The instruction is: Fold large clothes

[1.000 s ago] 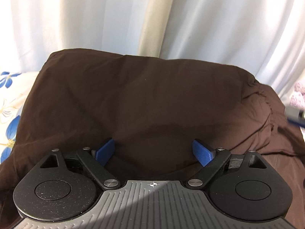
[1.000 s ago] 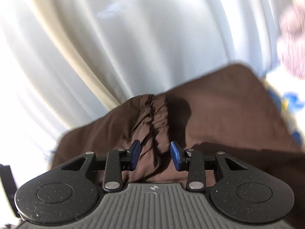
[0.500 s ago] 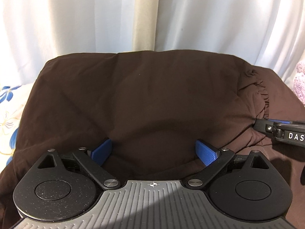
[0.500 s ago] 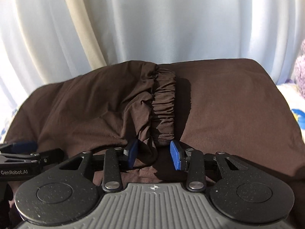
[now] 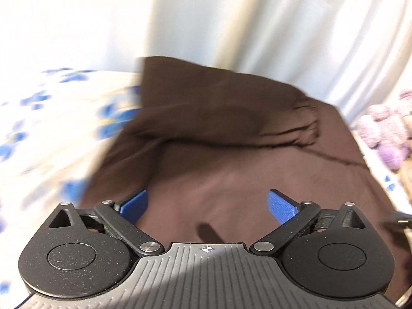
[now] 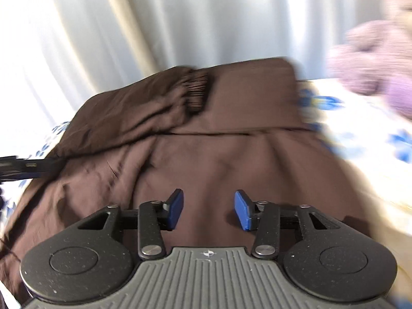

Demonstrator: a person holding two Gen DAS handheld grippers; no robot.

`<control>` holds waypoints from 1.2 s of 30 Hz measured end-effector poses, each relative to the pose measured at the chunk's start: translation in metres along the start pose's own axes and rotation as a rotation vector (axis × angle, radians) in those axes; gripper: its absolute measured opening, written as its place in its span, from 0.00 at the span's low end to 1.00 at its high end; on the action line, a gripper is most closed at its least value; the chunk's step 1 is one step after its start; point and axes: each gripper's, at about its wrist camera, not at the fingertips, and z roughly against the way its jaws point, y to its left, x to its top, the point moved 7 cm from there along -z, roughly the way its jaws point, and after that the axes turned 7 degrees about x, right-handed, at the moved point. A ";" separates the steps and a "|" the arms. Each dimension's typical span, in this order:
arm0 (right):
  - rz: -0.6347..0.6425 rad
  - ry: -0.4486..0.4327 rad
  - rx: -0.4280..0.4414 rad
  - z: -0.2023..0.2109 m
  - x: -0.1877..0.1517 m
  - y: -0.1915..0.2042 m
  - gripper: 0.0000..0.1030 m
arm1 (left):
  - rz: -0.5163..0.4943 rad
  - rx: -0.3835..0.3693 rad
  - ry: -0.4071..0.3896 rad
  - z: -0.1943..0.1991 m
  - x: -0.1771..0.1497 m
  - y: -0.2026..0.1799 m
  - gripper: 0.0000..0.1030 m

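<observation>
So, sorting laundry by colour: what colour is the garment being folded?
Dark brown garment, plain; clearest in the right wrist view.

I see a plain dark brown cloth garment [image 5: 231, 134] with no print, on a cream bed sheet with blue flowers [image 5: 46, 139]. Behind hangs a white pleated curtain [image 6: 180, 20]. A fuzzy lilac soft toy [image 6: 373, 72] sits aside. My claws are black with blue pads [image 6: 176, 207].
</observation>
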 end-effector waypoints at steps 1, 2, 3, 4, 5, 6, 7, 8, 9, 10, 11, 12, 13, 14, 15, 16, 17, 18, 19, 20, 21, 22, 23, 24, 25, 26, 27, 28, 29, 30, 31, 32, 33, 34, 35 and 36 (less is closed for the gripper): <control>-0.003 -0.019 -0.033 0.020 -0.010 -0.010 0.54 | 0.008 0.046 0.006 0.011 -0.010 0.016 0.99; -0.009 -0.031 -0.063 0.040 -0.020 -0.019 0.56 | 0.017 0.079 0.015 0.019 -0.016 0.027 0.99; -0.020 -0.039 -0.090 0.057 -0.029 -0.028 0.61 | 0.036 0.109 0.030 0.026 -0.025 0.043 0.99; -0.038 -0.046 -0.108 0.070 -0.035 -0.036 0.65 | 0.057 0.124 0.047 0.030 -0.032 0.057 0.99; -0.056 -0.056 -0.123 0.083 -0.041 -0.044 0.66 | 0.089 0.144 0.067 0.031 -0.040 0.072 0.99; -0.072 -0.060 -0.140 0.091 -0.046 -0.052 0.69 | 0.123 0.160 0.087 0.033 -0.047 0.085 0.99; -0.088 -0.054 -0.155 0.101 -0.053 -0.063 0.69 | 0.141 0.160 0.101 0.035 -0.055 0.095 0.99; -0.120 -0.028 -0.168 0.104 -0.058 -0.073 0.69 | 0.157 0.158 0.122 0.034 -0.062 0.103 0.99; -0.163 0.008 -0.167 0.106 -0.066 -0.082 0.68 | 0.172 0.151 0.144 0.032 -0.068 0.108 0.99; -0.205 0.032 -0.160 0.108 -0.072 -0.091 0.66 | 0.184 0.137 0.165 0.030 -0.074 0.110 0.99; -0.234 0.049 -0.148 0.107 -0.078 -0.097 0.64 | 0.197 0.119 0.184 0.030 -0.080 0.113 0.99; -0.261 0.069 -0.133 0.107 -0.083 -0.102 0.58 | 0.208 0.097 0.199 0.029 -0.084 0.114 0.98; -0.280 0.087 -0.125 0.107 -0.087 -0.106 0.54 | 0.214 0.068 0.210 0.029 -0.087 0.113 0.98; -0.289 0.101 -0.117 0.103 -0.090 -0.109 0.54 | 0.217 0.040 0.222 0.027 -0.090 0.110 0.98; -0.298 0.115 -0.105 0.102 -0.093 -0.112 0.52 | 0.219 0.034 0.229 0.026 -0.092 0.111 0.95; -0.305 0.126 -0.093 0.100 -0.095 -0.113 0.49 | 0.224 0.032 0.238 0.025 -0.095 0.112 0.93; -0.310 0.142 -0.076 0.097 -0.096 -0.113 0.47 | 0.234 0.028 0.249 0.025 -0.098 0.114 0.85; -0.310 0.154 -0.068 0.095 -0.097 -0.115 0.47 | 0.247 0.028 0.264 0.024 -0.100 0.118 0.78; -0.309 0.165 -0.066 0.094 -0.098 -0.114 0.47 | 0.254 0.030 0.270 0.025 -0.102 0.121 0.75; -0.310 0.181 -0.064 0.091 -0.099 -0.115 0.47 | 0.256 0.025 0.272 0.027 -0.104 0.124 0.70; -0.317 0.186 -0.052 0.089 -0.100 -0.116 0.44 | 0.257 0.022 0.275 0.028 -0.104 0.125 0.65; -0.326 0.187 -0.039 0.089 -0.100 -0.117 0.41 | 0.253 0.022 0.282 0.028 -0.104 0.127 0.61; -0.331 0.190 -0.031 0.095 -0.103 -0.118 0.38 | 0.246 0.027 0.291 0.028 -0.105 0.128 0.53; -0.337 0.198 -0.011 0.095 -0.104 -0.117 0.24 | 0.237 0.032 0.298 0.028 -0.106 0.129 0.46; -0.349 0.194 0.020 0.096 -0.103 -0.116 0.19 | 0.231 0.033 0.302 0.029 -0.107 0.130 0.45; -0.351 0.193 0.032 0.098 -0.103 -0.115 0.18 | 0.226 0.028 0.307 0.029 -0.107 0.131 0.44; -0.334 0.199 0.037 0.099 -0.102 -0.113 0.18 | 0.222 0.027 0.315 0.027 -0.108 0.132 0.44; -0.317 0.206 0.036 0.098 -0.102 -0.112 0.18 | 0.215 0.028 0.313 0.026 -0.108 0.132 0.44; -0.317 0.213 0.036 0.097 -0.102 -0.113 0.19 | 0.206 0.031 0.317 0.026 -0.107 0.131 0.42; -0.324 0.222 0.039 0.095 -0.103 -0.114 0.22 | 0.201 0.031 0.325 0.025 -0.107 0.130 0.31; -0.324 0.231 0.043 0.093 -0.104 -0.114 0.23 | 0.208 0.018 0.328 0.026 -0.106 0.128 0.26; -0.321 0.237 0.044 0.092 -0.103 -0.114 0.23 | 0.216 0.000 0.321 0.029 -0.104 0.126 0.19; -0.316 0.240 0.045 0.092 -0.102 -0.112 0.19 | 0.222 -0.007 0.312 0.033 -0.101 0.125 0.17; -0.309 0.238 0.052 0.092 -0.101 -0.110 0.12 | 0.231 -0.020 0.295 0.039 -0.096 0.123 0.16; -0.300 0.230 0.069 0.094 -0.099 -0.107 0.12 | 0.251 -0.055 0.266 0.046 -0.089 0.119 0.15; -0.293 0.211 0.091 0.097 -0.094 -0.102 0.11 | 0.277 -0.096 0.237 0.053 -0.081 0.117 0.14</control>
